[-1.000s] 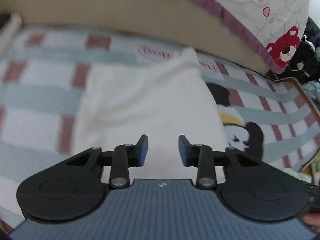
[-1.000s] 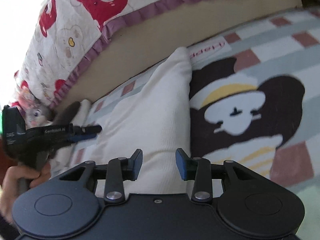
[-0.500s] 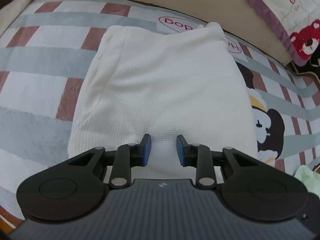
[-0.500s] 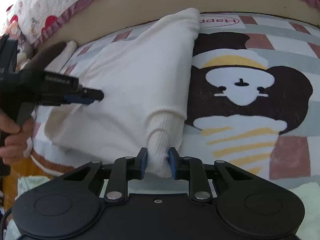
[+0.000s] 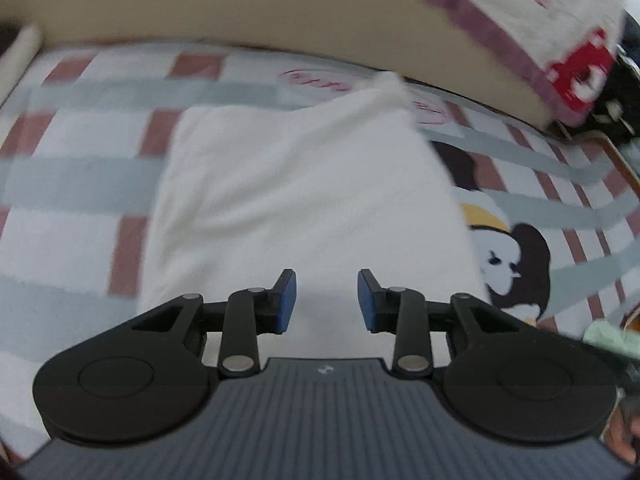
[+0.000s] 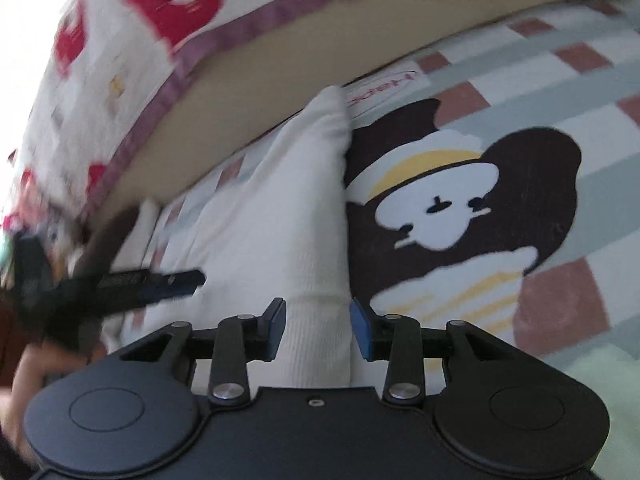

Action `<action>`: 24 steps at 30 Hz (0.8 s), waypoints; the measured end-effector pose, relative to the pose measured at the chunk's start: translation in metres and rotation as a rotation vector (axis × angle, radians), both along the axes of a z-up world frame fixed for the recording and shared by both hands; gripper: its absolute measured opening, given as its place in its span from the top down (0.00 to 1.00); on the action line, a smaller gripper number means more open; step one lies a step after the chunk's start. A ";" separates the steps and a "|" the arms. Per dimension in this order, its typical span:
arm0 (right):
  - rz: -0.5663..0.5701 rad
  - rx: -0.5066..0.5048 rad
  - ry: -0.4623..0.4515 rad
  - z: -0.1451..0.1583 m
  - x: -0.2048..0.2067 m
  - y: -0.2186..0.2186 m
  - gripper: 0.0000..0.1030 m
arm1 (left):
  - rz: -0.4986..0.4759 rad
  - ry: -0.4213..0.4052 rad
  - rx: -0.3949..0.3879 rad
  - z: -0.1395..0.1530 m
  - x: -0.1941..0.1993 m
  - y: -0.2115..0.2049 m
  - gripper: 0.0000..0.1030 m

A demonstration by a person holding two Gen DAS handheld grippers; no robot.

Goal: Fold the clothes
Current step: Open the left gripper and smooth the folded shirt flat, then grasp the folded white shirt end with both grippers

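A white knit garment [image 5: 304,200] lies folded flat on a checked blanket [image 5: 72,184] with a cartoon dog print. My left gripper [image 5: 327,302] is open and empty just above the garment's near edge. My right gripper [image 6: 318,330] is open, with the garment's ribbed right edge [image 6: 316,280] lying between its spread fingers. The left gripper also shows in the right wrist view [image 6: 176,280] over the garment's left side.
A beige mattress edge [image 5: 240,12] and a white quilt with red bears and purple trim [image 6: 120,40] rise behind the blanket. A pale green cloth [image 5: 604,334] lies at the near right. A person's hand [image 6: 24,380] holds the left gripper.
Both grippers have opened wider and pulled back and up from the garment. The right gripper, which was pinching the ribbed edge half a second ago, has let it go.
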State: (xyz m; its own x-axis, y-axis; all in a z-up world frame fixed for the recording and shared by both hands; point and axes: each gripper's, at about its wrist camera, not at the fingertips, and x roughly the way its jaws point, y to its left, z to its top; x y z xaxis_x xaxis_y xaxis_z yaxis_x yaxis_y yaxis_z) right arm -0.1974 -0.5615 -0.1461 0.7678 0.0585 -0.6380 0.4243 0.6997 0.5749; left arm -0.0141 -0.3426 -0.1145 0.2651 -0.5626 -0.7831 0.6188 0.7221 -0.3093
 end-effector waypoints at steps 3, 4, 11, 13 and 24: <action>0.030 -0.046 0.038 -0.011 0.029 0.016 0.59 | -0.032 0.025 0.001 -0.016 -0.015 -0.014 0.68; 0.047 -0.063 0.058 -0.016 0.036 0.023 0.59 | -0.029 0.021 0.003 -0.021 -0.019 -0.017 0.68; 0.139 -0.116 0.163 -0.026 0.034 0.038 0.72 | 0.026 0.110 -0.046 -0.025 -0.009 -0.009 0.67; 0.153 -0.092 0.181 -0.028 0.031 0.036 0.72 | 0.033 0.129 -0.057 -0.025 -0.006 -0.006 0.67; 0.442 -0.145 0.372 -0.009 0.034 0.026 0.61 | 0.149 -0.050 0.091 0.023 0.082 0.032 0.57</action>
